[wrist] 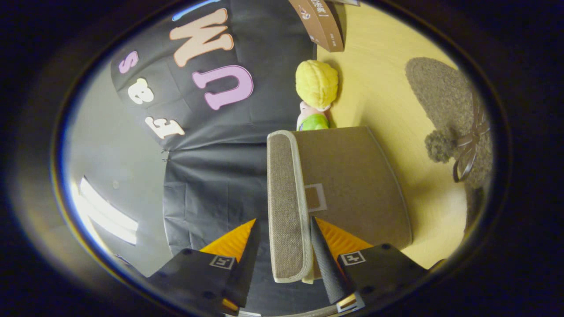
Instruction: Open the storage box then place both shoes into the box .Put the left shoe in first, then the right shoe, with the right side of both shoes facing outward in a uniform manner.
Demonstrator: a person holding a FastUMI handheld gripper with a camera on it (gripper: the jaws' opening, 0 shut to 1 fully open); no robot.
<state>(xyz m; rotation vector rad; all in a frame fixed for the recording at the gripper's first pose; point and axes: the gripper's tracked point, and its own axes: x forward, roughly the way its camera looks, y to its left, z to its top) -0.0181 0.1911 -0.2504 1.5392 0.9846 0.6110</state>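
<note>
Gripper view: the grey-brown woven fabric storage box [352, 185] stands on the yellow wooden surface [387, 97], its pale-edged lid flap [286, 207] sticking up between the spread fingers of the gripper [284, 244]. The right finger lies against the flap; the left is apart, so the claw is released. Beyond the box sits a yellow-haired doll [316, 88]; far right, a fuzzy brown shoe [454, 119] with a bow.
</note>
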